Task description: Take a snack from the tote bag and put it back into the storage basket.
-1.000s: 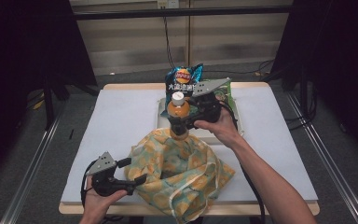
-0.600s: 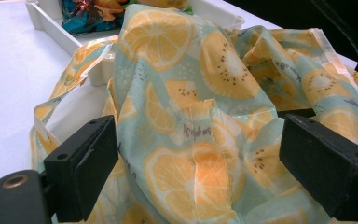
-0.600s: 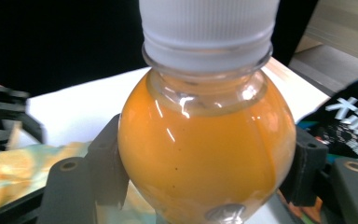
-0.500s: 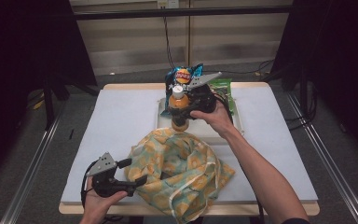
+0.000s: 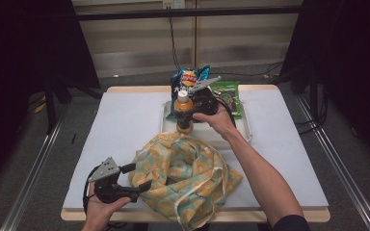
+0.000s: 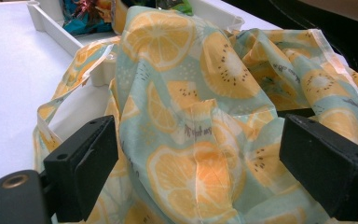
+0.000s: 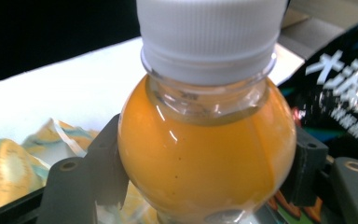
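Orange drink bottle [image 5: 184, 113] with white cap [image 7: 208, 32], teal cloth bag [image 5: 188, 178] printed with orange and kiwi slices, white tray [image 5: 231, 132], blue chip bag [image 5: 191, 77], green packet [image 5: 227, 94]

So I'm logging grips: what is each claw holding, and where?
Right claw grips the juice bottle around its round shoulder, below the cap. Left claw stands open around the bag's cloth.

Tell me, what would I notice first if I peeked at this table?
Probably the round clear bottle of orange juice with a white cap, gripped in the right gripper above the white plastic tray at the table's far side. Next, the crumpled cloth bag printed with orange and kiwi slices near the front edge, with the open left gripper at its side.
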